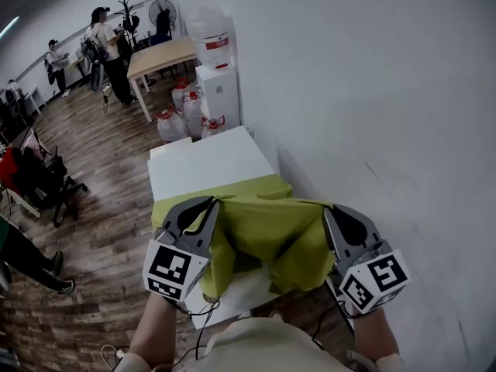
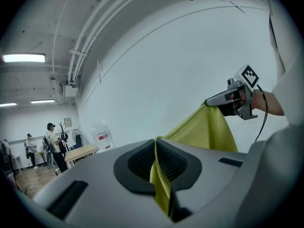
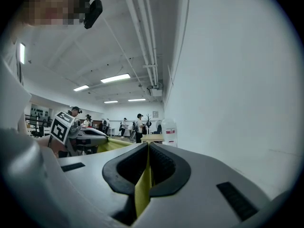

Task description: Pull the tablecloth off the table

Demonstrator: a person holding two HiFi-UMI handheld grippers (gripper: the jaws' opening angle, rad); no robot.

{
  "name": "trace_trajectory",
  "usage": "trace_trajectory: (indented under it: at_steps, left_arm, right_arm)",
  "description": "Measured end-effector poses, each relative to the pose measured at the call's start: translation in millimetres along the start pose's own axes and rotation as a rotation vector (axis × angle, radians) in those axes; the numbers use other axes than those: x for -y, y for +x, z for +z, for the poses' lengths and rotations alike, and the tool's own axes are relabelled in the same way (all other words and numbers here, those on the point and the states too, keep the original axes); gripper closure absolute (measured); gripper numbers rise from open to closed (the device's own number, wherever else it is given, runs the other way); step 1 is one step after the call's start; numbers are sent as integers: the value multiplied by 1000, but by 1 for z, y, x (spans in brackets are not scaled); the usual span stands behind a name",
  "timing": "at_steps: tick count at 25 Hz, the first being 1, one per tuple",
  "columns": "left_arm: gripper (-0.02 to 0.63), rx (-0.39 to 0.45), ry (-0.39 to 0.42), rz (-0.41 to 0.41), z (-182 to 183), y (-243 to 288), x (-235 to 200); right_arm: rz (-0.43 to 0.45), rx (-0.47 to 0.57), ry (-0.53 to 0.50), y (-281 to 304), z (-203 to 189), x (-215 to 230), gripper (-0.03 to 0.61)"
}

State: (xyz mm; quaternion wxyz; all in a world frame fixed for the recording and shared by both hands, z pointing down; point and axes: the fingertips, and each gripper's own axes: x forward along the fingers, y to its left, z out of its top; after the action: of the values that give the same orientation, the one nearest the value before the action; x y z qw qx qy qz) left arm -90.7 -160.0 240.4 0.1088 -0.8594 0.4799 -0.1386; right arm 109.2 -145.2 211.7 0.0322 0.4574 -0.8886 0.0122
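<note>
A yellow-green tablecloth (image 1: 263, 223) hangs between my two grippers over the near half of a small white table (image 1: 205, 165). My left gripper (image 1: 216, 201) is shut on the cloth's left corner, and the fabric (image 2: 159, 184) runs pinched between its jaws. My right gripper (image 1: 325, 208) is shut on the right corner, and a thin fold of cloth (image 3: 144, 184) shows between its jaws. Both grippers are raised above the table's near edge and the cloth sags between them. The far half of the table is bare. In the left gripper view the right gripper (image 2: 209, 102) holds the stretched cloth (image 2: 209, 129).
A white wall (image 1: 372, 99) runs along the table's right side. A water dispenser (image 1: 217, 80) and several water jugs (image 1: 172, 124) stand beyond the table. A wooden table (image 1: 159, 59) and people (image 1: 105, 53) are farther back. An office chair (image 1: 43, 173) stands at left on the wood floor.
</note>
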Motion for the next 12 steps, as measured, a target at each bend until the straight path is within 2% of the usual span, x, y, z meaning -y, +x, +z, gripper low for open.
trace_trajectory:
  at_steps: [12]
  left_arm:
    - [591, -128, -86, -54, -75, 25, 29]
  right_arm:
    - [-50, -178, 1, 14, -82, 16, 546]
